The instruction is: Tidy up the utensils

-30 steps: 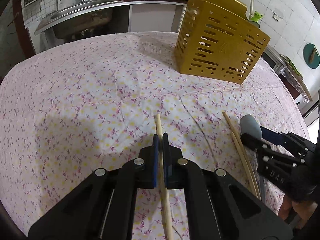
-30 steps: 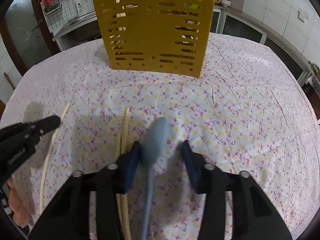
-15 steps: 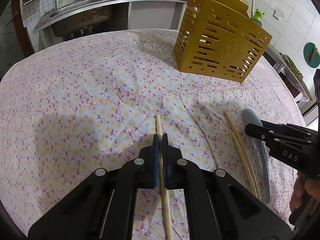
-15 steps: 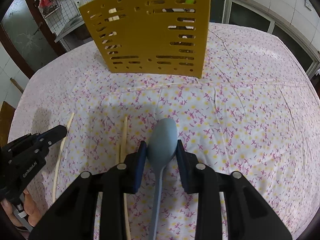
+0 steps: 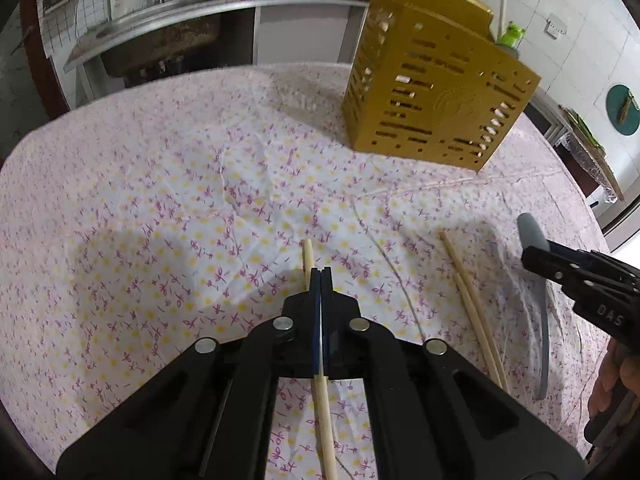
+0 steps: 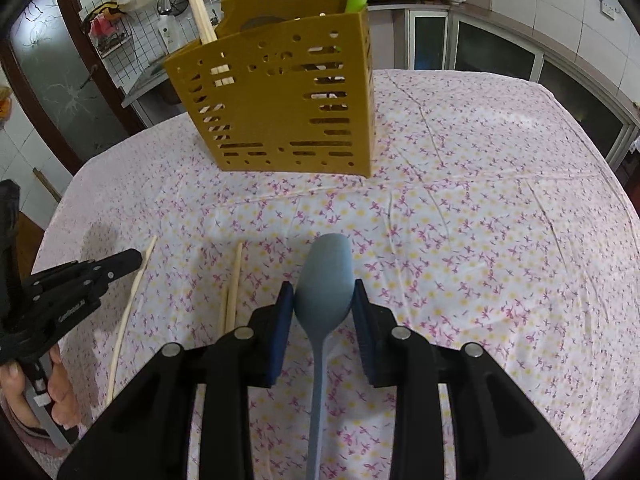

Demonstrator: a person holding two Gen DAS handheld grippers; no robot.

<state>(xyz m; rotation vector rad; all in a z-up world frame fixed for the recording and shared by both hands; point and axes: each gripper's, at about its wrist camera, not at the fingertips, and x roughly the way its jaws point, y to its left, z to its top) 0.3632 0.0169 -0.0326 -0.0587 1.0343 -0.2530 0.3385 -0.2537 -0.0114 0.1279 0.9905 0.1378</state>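
Right hand-held gripper [image 6: 323, 304] pinching a pale blue plastic spoon [image 6: 325, 280] by its rounded bowl, short of the perforated golden utensil caddy [image 6: 280, 104], where it could slip free.

Compared with a second ago, the right gripper [image 6: 323, 300] has gone from wide open around the blue spoon [image 6: 326, 276] to clamped on both sides of its bowl. The spoon now appears lifted off the floral tablecloth [image 6: 480, 260], and the view of the yellow utensil holder [image 6: 276, 96] has dropped lower and nearer. The left gripper [image 5: 321, 280], pinching a single chopstick [image 5: 325, 416], has pressed its pads closer together, and the holder looms larger ahead
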